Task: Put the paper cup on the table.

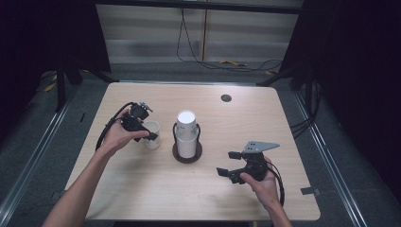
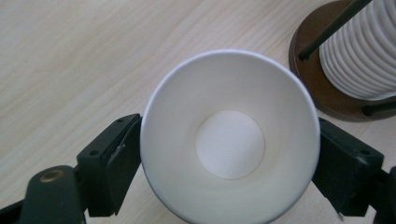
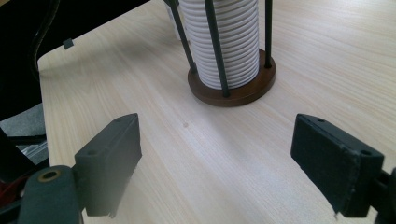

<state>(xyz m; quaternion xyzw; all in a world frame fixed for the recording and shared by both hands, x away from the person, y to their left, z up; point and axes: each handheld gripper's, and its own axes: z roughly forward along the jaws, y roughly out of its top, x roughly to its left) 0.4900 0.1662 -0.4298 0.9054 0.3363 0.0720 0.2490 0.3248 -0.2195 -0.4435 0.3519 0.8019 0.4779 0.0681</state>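
Left gripper view has me looking straight down into a single paper cup (image 2: 229, 140) standing upright on the surface (image 2: 70, 60), with my left gripper (image 2: 229, 154) straddling it: one jaw sits just against the rim on either side, spread about as wide as the cup. I judge the pads are no longer squeezing, though contact at the rim is too close to call. In the high view that cup (image 1: 152, 134) stands just left of the cup dispenser (image 1: 187, 137), a rod-caged stack on a brown base. My right gripper (image 1: 228, 163) hangs wide open and empty, well clear.

The risk I see is the withdrawal. If I lift off at a slant, a jaw could catch the rim and tip this light cup, or drag it into the dispenser's base.
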